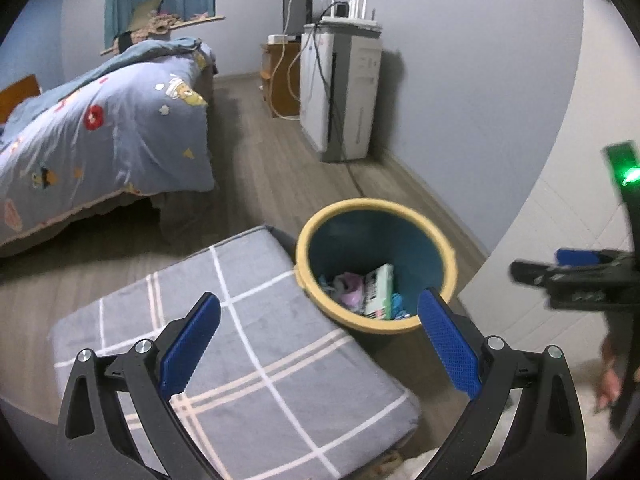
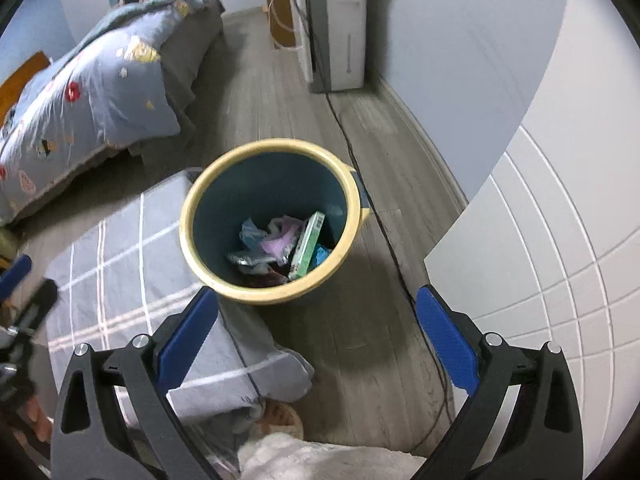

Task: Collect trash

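A round bin (image 1: 434,236) (image 2: 200,204) with a yellow rim and dark blue inside stands on the wood floor beside a grey checked cushion stool (image 1: 256,356) (image 2: 120,256). Inside lie several pieces of trash: crumpled wrappers (image 2: 276,236) and a green flat box (image 1: 380,290) (image 2: 308,246). My left gripper (image 1: 320,344) is open and empty above the stool, left of the bin. My right gripper (image 2: 318,340) is open and empty above the floor, just in front of the bin. The right gripper also shows at the right edge of the left wrist view (image 1: 576,276).
A bed with a blue quilt (image 1: 100,136) (image 2: 88,92) stands at the left. A white appliance (image 1: 344,88) (image 2: 340,24) stands against the far wall, its black cable (image 2: 384,232) running across the floor past the bin. A white panelled door (image 2: 552,264) is at the right.
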Motion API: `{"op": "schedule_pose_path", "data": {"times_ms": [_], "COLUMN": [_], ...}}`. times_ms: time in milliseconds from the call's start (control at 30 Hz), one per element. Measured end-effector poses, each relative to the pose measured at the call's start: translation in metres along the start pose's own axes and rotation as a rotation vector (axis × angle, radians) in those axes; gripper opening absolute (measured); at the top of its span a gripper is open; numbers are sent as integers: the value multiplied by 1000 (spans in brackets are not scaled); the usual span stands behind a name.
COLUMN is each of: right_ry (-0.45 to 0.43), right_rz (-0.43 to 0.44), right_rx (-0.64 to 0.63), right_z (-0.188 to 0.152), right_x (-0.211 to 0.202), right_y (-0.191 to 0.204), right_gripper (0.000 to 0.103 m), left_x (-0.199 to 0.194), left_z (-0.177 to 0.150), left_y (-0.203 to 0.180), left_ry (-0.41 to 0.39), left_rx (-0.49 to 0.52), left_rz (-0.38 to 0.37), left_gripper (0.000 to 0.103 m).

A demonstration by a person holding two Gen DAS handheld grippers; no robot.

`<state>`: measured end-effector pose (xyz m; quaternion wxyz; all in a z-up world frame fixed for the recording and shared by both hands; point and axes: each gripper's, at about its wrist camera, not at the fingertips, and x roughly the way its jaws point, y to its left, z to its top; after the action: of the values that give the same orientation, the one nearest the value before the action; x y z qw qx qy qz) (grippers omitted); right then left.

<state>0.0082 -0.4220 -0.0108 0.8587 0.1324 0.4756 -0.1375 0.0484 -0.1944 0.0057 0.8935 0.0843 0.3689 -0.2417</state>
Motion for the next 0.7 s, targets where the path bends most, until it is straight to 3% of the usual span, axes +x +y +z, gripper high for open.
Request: {"op": "schedule_pose_path", "data": {"times_ms": [200,700], "right_ry": [-87,-106], "right_rz": [-50,-48], "right_rx": [-83,-87], "right_z": [-8,-7], "right_x": [-17,-21], "right_y": [15,16], "right_gripper": [97,97], "left_x": [6,2], "left_z": [-4,-6], "left_y": [-7,-8], "left_ry": [29,34], "left_rx": [19,24], "left_rz": [-1,13], "left_gripper": [98,98]}}
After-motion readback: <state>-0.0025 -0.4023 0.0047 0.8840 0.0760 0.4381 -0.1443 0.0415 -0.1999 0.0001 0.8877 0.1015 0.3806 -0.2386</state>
